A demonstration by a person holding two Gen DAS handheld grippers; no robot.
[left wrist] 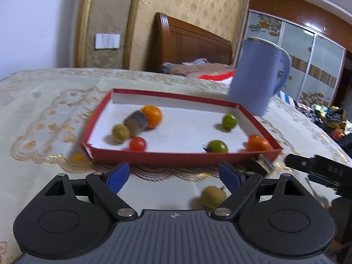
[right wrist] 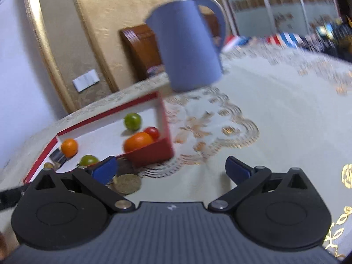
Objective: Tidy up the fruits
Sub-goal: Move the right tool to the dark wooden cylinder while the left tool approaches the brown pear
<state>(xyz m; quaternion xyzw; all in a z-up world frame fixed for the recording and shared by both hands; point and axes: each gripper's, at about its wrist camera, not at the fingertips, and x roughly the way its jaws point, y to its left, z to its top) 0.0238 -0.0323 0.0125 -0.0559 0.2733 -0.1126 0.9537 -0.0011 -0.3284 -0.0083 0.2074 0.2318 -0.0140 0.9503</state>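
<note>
Two claws hang over the bench (left wrist: pixel 39 101), both spread wide and gripping nothing. The left claw (left wrist: pixel 173 176) faces the red tray (left wrist: pixel 176 159) at twelve o'clock. Its view alone takes in the tray's whole floor: an orange (left wrist: pixel 152 116), a brownish-yellow fruit (left wrist: pixel 120 133) and a red tomato (left wrist: pixel 137 143) toward ten o'clock, and two green fruits (left wrist: pixel 229 121) and an orange-red pair at the two o'clock corner. A tan fruit (left wrist: pixel 213 196) lies loose on the cloth just inside that claw's right finger. The right claw (right wrist: pixel 172 170) alone shows the bare embroidered cloth to the tray's right and the blue pitcher (right wrist: pixel 189 44) at twelve o'clock. Letters on the right claw's black arm, seen at three o'clock from the left camera, are too blurred to read.
</note>
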